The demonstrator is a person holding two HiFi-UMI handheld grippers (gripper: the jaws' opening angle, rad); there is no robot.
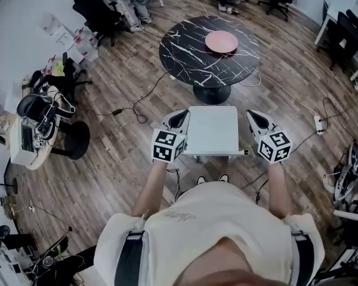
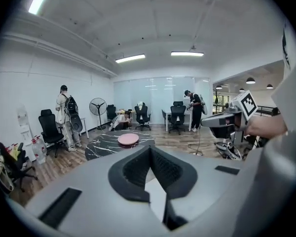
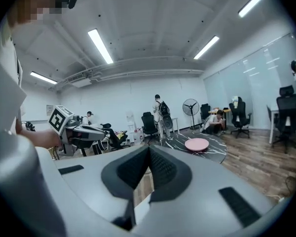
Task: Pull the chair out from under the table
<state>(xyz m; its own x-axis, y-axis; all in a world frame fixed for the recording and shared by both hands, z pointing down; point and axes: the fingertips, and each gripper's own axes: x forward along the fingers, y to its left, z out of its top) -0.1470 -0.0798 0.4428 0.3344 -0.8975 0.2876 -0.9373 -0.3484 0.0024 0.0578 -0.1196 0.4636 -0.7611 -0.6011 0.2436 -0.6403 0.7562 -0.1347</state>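
Head view, jaws together (both), beside chair (image 1: 213,130)

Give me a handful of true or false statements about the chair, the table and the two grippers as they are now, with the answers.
1. A pink plate lies on the round black marble-patterned table. True.
2. The white square-seated chair is tucked under that table. False: its whole seat shows clear of the tabletop, between the table and the person.
3. The left gripper and right gripper sit at opposite sides of the chair seat. True.
4. The floor is grey carpet. False: it is a wooden plank floor.
5. The left gripper rests on the tabletop. False: it is beside the chair seat.
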